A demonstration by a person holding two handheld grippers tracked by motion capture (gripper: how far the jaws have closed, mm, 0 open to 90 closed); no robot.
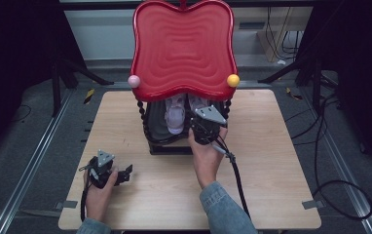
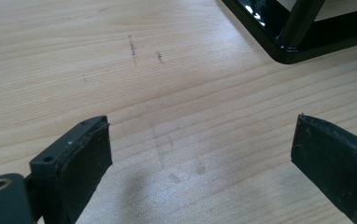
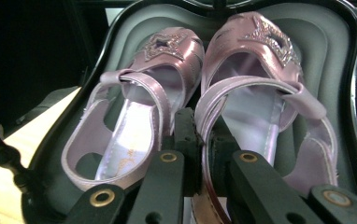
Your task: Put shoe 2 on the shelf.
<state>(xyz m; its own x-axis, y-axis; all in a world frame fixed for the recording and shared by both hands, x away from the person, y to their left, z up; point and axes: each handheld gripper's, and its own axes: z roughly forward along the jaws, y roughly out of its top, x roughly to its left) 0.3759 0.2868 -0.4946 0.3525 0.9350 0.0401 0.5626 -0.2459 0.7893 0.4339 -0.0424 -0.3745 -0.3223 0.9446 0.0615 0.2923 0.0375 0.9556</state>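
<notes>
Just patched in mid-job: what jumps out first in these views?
The big red wavy tray topping the black stand at the table's far middle, a pink ball and a yellow ball at its front corners. Beneath it, two pink star-trimmed shoes lie side by side on the lower shelf, the right claw shut on the right-hand shoe's strap.

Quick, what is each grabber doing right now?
Left gripper: open, holding nothing, over the table.
Right gripper: shut on the right pink shoe, at its inner edge.
</notes>
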